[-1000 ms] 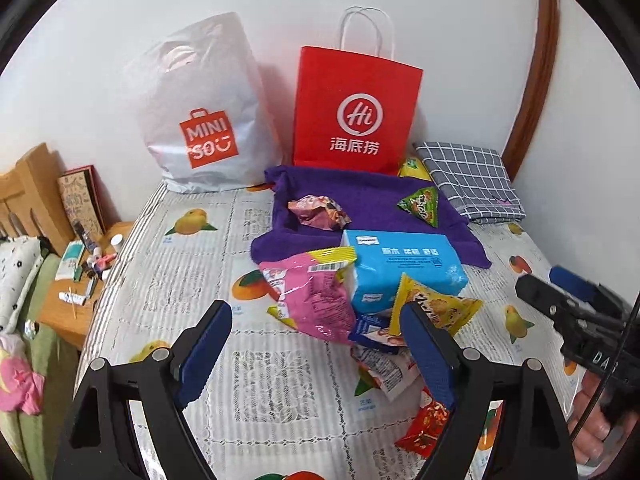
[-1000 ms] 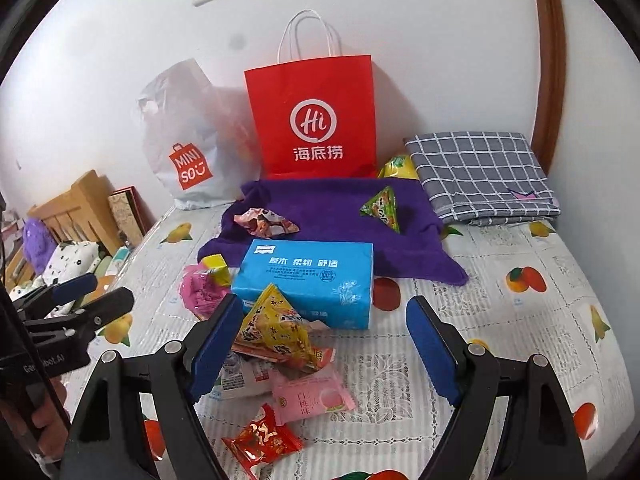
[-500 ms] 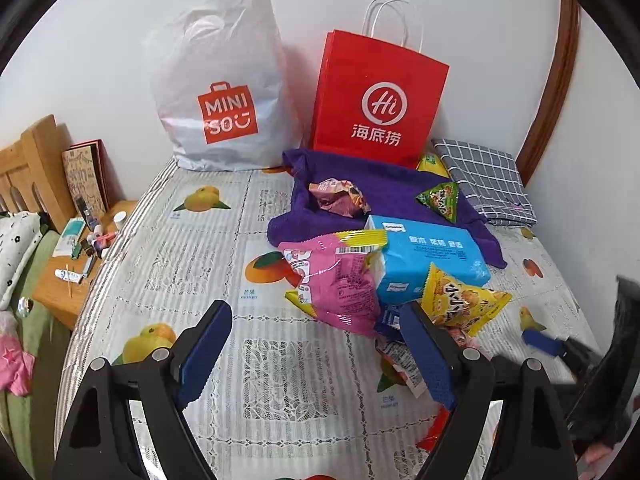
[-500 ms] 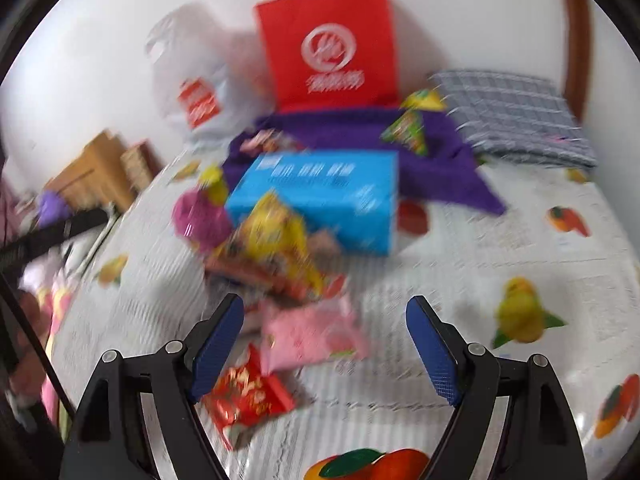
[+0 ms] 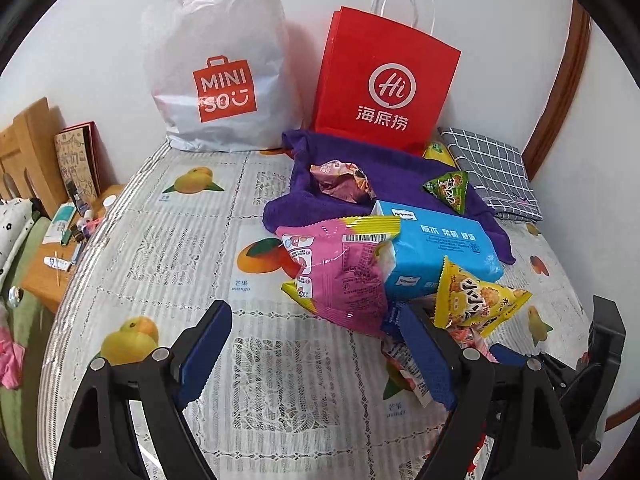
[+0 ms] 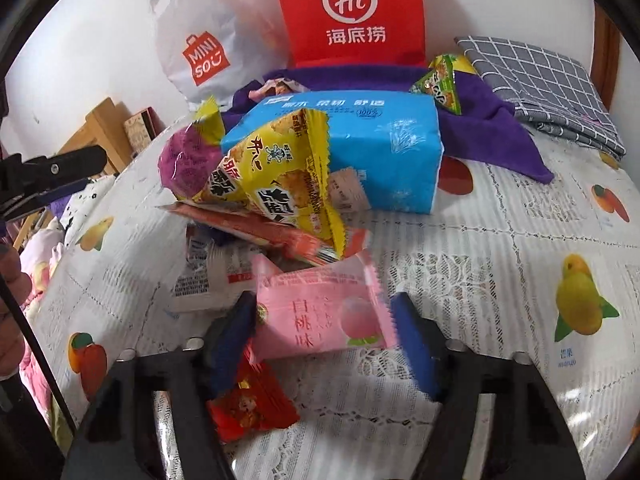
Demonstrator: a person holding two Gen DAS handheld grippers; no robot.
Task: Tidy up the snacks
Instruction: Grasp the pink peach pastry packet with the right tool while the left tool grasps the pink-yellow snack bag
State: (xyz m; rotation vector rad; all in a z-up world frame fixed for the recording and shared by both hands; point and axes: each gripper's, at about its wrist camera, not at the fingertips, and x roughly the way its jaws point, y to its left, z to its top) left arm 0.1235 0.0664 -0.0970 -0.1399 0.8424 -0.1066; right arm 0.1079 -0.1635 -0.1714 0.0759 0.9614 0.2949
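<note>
A heap of snacks lies on a fruit-print bed cover (image 5: pixel 168 264). In the right wrist view my right gripper (image 6: pixel 324 344) stands open around a pink peach-flavour packet (image 6: pixel 320 320), its blue fingers either side, not clamped. A red packet (image 6: pixel 252 404) lies under the left finger. A yellow triangular bag (image 6: pixel 276 176) and a magenta bag (image 6: pixel 184 160) lean on a blue tissue pack (image 6: pixel 372 152). My left gripper (image 5: pixel 316 356) is open and empty, hovering before the magenta bag (image 5: pixel 340 268). The right gripper also shows in the left wrist view (image 5: pixel 560 360).
A red paper bag (image 5: pixel 384 84) and a white Miniso bag (image 5: pixel 220 64) stand against the wall. A purple towel (image 5: pixel 392 168) holds a pink wrapper (image 5: pixel 340 180) and a green triangular snack (image 5: pixel 450 190). A checked cloth (image 5: pixel 492 168) lies right. A wooden side table (image 5: pixel 52 248) stands left.
My right gripper has dropped forward and down to straddle the pink peach packet. The left gripper has edged slightly left and closer to the bed.
</note>
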